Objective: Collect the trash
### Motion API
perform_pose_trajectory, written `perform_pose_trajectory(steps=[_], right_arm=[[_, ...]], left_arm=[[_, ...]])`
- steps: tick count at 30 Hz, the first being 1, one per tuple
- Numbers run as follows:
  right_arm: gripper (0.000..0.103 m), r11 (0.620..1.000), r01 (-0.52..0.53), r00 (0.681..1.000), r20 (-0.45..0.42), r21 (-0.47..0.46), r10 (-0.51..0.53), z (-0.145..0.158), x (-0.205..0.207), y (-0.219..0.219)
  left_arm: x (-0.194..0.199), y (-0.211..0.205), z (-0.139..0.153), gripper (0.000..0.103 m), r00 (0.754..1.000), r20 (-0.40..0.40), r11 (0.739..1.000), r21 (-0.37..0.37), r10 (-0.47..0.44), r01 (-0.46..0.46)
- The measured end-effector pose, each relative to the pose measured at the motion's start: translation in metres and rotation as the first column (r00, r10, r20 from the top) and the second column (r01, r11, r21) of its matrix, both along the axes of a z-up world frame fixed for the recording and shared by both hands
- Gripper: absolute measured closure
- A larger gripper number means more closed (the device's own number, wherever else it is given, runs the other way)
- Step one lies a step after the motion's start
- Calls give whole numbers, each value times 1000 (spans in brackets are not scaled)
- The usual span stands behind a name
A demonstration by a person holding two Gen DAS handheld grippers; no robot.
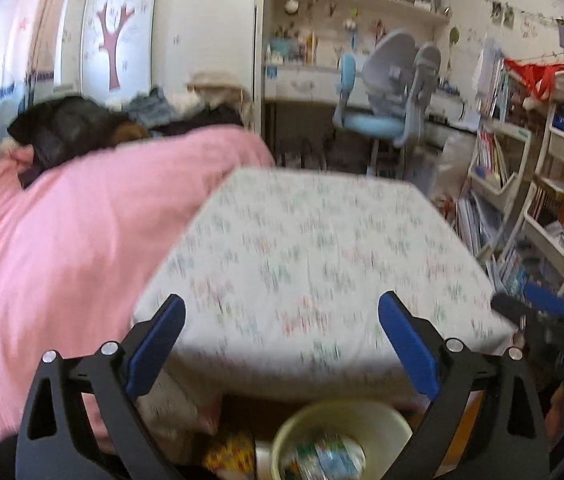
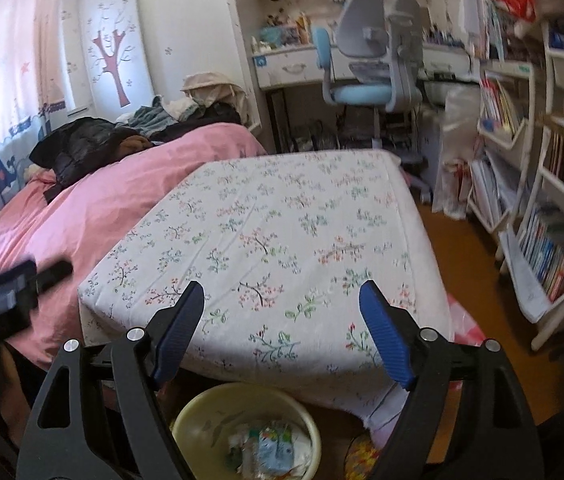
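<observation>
A pale yellow bin [image 1: 392, 420] stands on the floor below the bed's near edge, with wrappers and plastic trash [image 1: 328, 460] inside it. It also shows in the right wrist view [image 2: 202, 410], holding the same trash [image 2: 270, 450]. My left gripper [image 1: 282, 308] is open and empty, above the bin, over the bed's near edge. My right gripper [image 2: 282, 294] is open and empty, also above the bin. The other gripper shows at the right edge of the left view [image 1: 542, 312] and the left edge of the right view [image 2: 14, 284].
A bed with a floral sheet [image 2: 282, 220] and a pink duvet [image 2: 122, 184] fills the middle. Dark clothes [image 2: 82, 144] lie on it. A blue desk chair [image 2: 366, 88] and desk stand behind. White bookshelves [image 2: 542, 200] line the right. A patterned bag [image 1: 230, 452] lies beside the bin.
</observation>
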State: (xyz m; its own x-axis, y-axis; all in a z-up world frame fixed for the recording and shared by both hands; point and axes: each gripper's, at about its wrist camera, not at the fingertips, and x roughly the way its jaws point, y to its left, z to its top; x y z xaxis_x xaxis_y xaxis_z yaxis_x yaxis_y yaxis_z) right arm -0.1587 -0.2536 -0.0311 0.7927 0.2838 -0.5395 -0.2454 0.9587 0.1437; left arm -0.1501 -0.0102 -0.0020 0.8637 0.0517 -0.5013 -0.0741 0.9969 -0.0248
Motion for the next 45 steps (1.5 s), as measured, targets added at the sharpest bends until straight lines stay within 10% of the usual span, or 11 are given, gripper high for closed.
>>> perform_pose_trajectory(steps=[45], right_arm=[[22,999,-20,999,33,-32,21,-4,4,13]], left_arm=[[12,9,-10,8,999,-2,998,27,50,-50]])
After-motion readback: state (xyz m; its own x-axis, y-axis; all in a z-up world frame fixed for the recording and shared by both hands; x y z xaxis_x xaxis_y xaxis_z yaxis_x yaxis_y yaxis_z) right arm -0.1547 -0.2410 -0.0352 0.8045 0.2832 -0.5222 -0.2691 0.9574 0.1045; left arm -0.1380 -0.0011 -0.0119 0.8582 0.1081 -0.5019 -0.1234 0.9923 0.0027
